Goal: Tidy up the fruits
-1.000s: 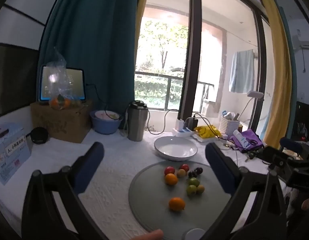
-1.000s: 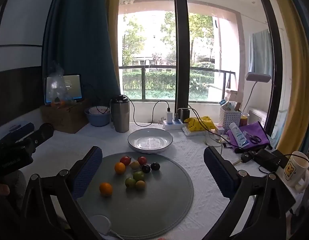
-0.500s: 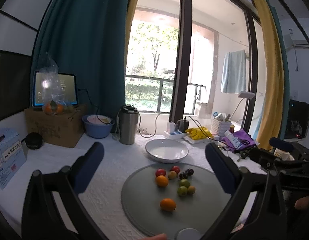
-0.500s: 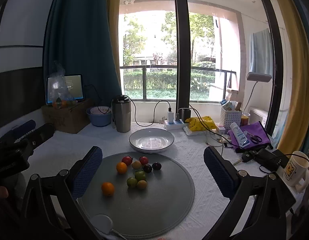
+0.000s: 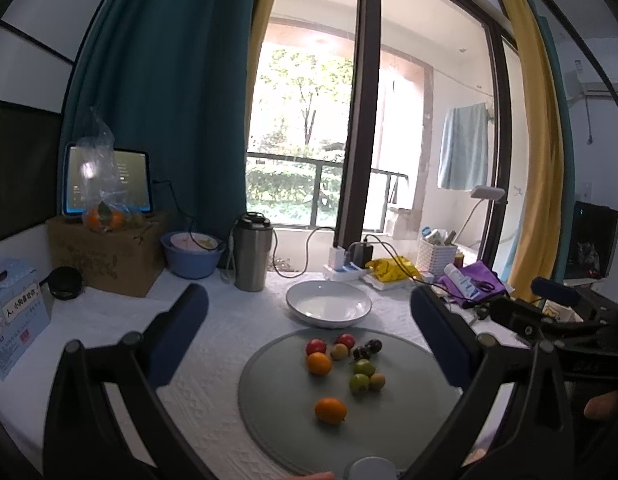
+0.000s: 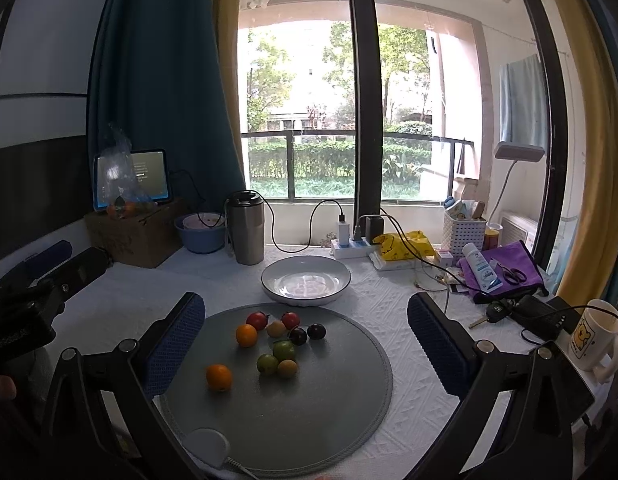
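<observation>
Left view has swung left; fruit (image 6: 275, 346) dots grey mat (image 6: 309, 420).

White-clothed table (image 6: 129, 300), round grey mat (image 6: 309, 420), white bowl (image 6: 307, 280), steel tumbler (image 6: 247, 232), cardboard box (image 6: 137, 236)

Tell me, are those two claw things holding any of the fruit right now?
No. The left gripper and the right gripper are both wide open and hold nothing. All the fruit, like the nearest orange, lies loose on the grey round mat.
</observation>
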`<action>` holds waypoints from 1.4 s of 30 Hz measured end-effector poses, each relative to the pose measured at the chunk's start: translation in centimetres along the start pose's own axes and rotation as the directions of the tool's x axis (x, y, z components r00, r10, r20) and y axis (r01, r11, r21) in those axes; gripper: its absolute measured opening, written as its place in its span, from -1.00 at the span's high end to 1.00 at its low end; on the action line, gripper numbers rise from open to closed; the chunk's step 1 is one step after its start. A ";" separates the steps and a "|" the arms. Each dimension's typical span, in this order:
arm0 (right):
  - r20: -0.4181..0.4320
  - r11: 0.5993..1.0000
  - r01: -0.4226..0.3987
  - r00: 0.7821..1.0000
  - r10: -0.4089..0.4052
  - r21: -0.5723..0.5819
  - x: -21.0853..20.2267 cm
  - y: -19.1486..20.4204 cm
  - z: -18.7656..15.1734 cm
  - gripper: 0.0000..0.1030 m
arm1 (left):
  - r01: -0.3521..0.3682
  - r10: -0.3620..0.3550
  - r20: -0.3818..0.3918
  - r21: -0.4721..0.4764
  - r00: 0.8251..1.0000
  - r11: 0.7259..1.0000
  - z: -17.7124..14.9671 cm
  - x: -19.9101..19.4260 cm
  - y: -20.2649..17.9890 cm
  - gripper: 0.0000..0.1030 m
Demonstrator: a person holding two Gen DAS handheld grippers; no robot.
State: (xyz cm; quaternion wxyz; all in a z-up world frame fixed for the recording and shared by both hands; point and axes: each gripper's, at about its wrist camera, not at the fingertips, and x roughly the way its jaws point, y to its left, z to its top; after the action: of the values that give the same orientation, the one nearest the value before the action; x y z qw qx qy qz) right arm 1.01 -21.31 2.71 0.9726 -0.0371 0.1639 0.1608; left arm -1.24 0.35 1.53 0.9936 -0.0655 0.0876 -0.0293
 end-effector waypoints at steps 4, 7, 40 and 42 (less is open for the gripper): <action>0.000 1.000 0.000 1.000 0.000 0.000 0.0 0.0 0.0 -1.00 | 0.002 -0.002 0.000 0.001 1.000 1.000 0.0 0.0 -0.2 -0.98; 0.000 1.000 -0.001 1.000 0.001 0.000 0.0 0.0 0.0 -1.00 | 0.005 -0.005 -0.001 0.002 1.000 1.000 -0.1 0.0 -0.3 -0.98; -0.001 1.000 -0.001 1.000 0.001 0.001 0.0 0.0 -0.2 -1.00 | 0.013 -0.013 0.002 0.002 1.000 1.000 -0.2 -0.1 -0.9 -0.98; -0.001 1.000 -0.002 1.000 0.002 0.001 0.1 0.0 -0.2 -1.00 | 0.013 -0.013 0.002 0.002 1.000 1.000 -0.2 -0.1 -0.9 -0.98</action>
State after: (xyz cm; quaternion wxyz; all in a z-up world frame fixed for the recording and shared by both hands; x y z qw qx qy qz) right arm 0.97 -21.28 2.50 0.9724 -0.0363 0.1644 0.1617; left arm -1.40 -0.55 1.43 0.9935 -0.0651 0.0860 -0.0357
